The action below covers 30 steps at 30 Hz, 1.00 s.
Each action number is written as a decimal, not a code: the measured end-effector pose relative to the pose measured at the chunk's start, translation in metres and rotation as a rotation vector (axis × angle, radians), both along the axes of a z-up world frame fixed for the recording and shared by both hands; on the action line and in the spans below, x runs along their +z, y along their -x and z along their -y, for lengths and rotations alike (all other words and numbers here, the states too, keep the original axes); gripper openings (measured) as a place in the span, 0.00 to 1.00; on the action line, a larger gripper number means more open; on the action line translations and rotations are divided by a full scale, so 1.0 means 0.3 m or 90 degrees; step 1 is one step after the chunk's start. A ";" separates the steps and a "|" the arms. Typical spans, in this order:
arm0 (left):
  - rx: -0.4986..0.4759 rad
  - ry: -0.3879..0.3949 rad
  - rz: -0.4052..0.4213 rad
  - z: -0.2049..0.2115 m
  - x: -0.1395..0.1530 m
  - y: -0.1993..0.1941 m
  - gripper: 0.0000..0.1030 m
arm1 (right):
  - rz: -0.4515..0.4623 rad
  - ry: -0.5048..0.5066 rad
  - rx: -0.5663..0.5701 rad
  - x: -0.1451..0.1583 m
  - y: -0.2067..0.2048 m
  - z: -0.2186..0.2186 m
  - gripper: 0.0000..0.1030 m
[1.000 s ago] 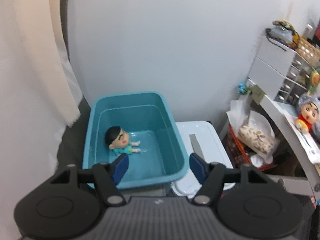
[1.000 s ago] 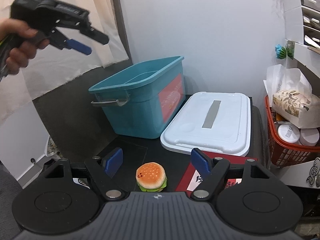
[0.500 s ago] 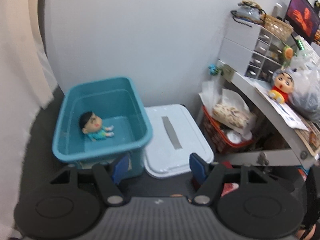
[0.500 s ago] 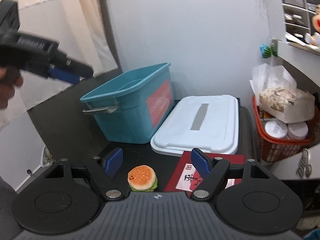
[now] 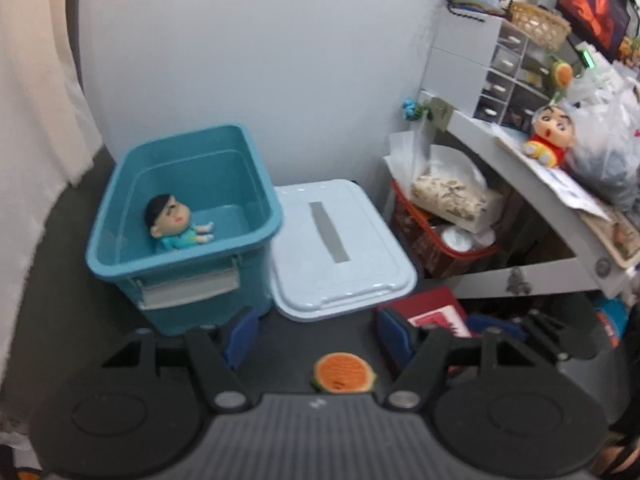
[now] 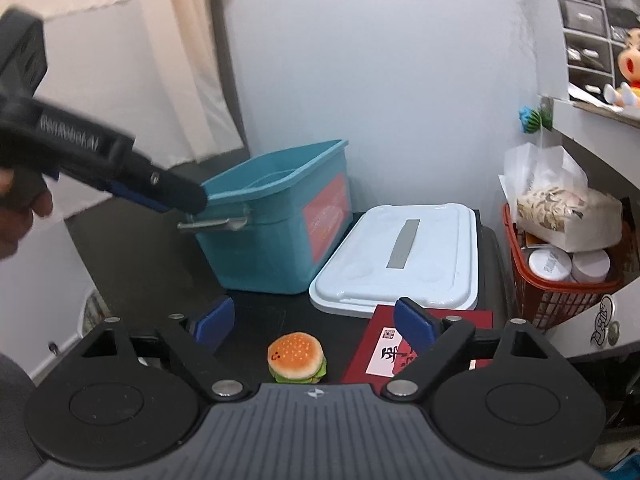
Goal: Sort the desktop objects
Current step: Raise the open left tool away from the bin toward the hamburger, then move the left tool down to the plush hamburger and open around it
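Note:
A teal bin point(image 5: 120, 248) stands on the dark table and holds a boy doll point(image 5: 174, 226). It also shows in the right wrist view point(image 6: 280, 216). A toy burger point(image 5: 344, 372) lies on the table between the open fingers of my left gripper point(image 5: 318, 334). In the right wrist view the burger point(image 6: 297, 357) lies between the open fingers of my right gripper point(image 6: 312, 320). The left gripper point(image 6: 160, 194) hangs at the left, above the bin's near end. A red booklet point(image 6: 384, 356) lies right of the burger. Both grippers are empty.
A white lid point(image 5: 340, 248) lies flat right of the bin. A red basket point(image 5: 436, 240) of packets stands further right under a white shelf point(image 5: 520, 184) that carries a second doll point(image 5: 548, 136) and small drawers point(image 5: 508, 76). A curtain point(image 5: 36, 120) hangs at the left.
My left gripper has pulled back and down from over the bin, so the burger and booklet now show between its fingers. The right gripper has shifted slightly; the burger stays put.

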<state>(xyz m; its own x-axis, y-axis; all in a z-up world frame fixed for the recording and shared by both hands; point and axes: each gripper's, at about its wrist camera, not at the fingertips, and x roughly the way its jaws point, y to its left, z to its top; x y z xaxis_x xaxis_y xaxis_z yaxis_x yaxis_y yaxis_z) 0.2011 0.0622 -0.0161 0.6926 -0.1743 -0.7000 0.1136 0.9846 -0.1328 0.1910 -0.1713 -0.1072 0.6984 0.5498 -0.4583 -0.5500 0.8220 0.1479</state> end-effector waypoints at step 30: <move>0.051 0.051 -0.058 -0.052 -0.116 0.064 0.68 | 0.000 0.040 0.040 -0.041 0.049 -0.052 0.85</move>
